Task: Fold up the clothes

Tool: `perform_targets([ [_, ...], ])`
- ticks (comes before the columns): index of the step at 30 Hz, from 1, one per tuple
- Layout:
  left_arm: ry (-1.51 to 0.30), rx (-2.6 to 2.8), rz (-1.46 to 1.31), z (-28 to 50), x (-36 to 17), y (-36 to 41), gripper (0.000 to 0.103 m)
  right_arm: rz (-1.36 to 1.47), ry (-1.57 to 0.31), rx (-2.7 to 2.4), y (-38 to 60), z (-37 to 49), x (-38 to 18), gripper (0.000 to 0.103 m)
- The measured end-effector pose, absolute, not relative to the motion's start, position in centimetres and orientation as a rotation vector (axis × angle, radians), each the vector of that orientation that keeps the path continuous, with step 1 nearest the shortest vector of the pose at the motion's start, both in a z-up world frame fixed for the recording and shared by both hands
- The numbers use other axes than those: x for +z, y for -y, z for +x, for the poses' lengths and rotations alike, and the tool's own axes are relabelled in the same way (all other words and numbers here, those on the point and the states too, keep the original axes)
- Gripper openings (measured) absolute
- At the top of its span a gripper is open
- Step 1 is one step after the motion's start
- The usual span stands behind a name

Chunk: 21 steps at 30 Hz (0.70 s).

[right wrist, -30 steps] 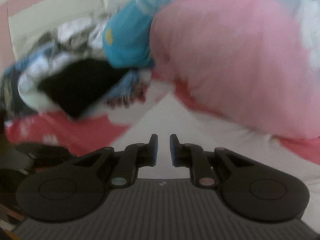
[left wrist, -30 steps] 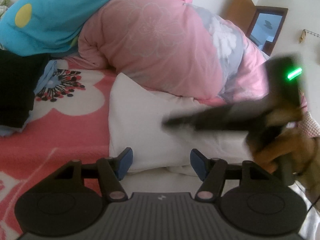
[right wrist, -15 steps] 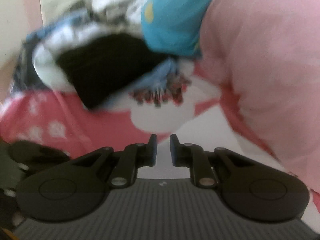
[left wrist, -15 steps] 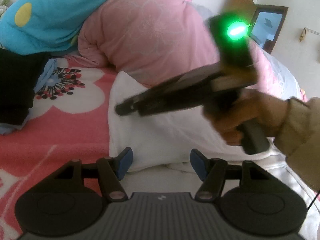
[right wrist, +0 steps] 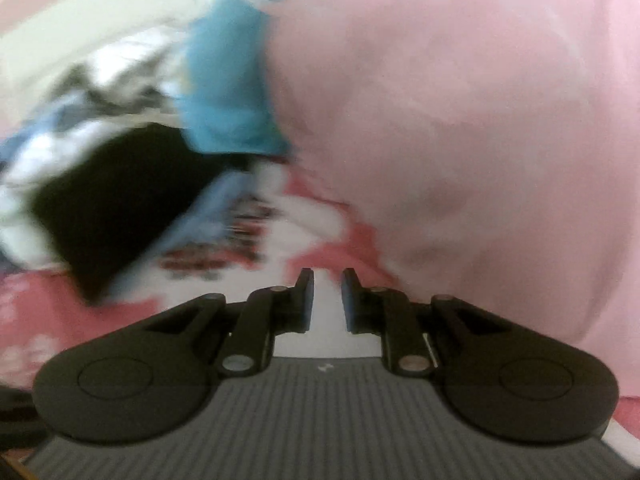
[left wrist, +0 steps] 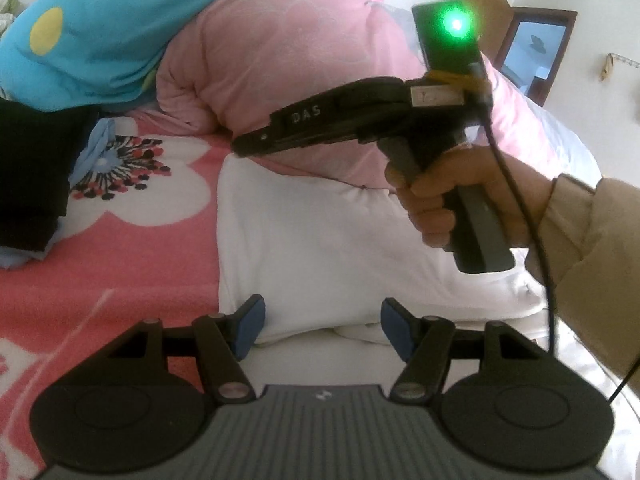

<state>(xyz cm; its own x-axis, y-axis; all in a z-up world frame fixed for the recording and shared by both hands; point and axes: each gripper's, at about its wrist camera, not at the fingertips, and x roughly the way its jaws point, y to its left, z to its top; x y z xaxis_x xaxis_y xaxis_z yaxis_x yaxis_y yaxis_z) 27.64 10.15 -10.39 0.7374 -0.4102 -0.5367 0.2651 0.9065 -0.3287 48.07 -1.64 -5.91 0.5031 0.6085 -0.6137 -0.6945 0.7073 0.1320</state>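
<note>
A folded white garment (left wrist: 320,240) lies on the pink flowered bed sheet (left wrist: 120,272). My left gripper (left wrist: 322,330) is open and empty, its blue pads at the garment's near edge. My right gripper (left wrist: 244,148) is held in a hand above the garment's far part, pointing left. In the blurred right wrist view the right gripper (right wrist: 327,300) stands a narrow gap apart with nothing between the pads, over the white garment (right wrist: 326,340).
A big pink duvet (left wrist: 288,64) is heaped behind the garment, a blue blanket (left wrist: 100,40) lies on it. A black garment (left wrist: 32,176) lies at the left on a pile of clothes. A wooden mirror frame (left wrist: 532,56) stands at the back right.
The right gripper rose from low over the garment and moved up and left, swinging its view across the bed. Its jaws opened a little. The left gripper stayed still.
</note>
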Motion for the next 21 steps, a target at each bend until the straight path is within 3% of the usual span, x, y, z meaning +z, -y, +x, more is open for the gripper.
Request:
perform_targets([
  [7,-0.645,-0.385,-0.289,27.8,-10.5,-10.8,0.065,-0.157,-0.751,0.743,-0.6,50.1,-8.5,0.008],
  [11,-0.65,-0.393,-0.329,27.8,-10.5,-11.2,0.065,-0.076,-0.673,0.613,1.5,50.2,-7.6,0.012],
  [21,-0.631,-0.364,-0.318,27.5,-9.9,-11.2,0.066,-0.05,-0.714,0.723,9.1,40.2,-5.8,0.015],
])
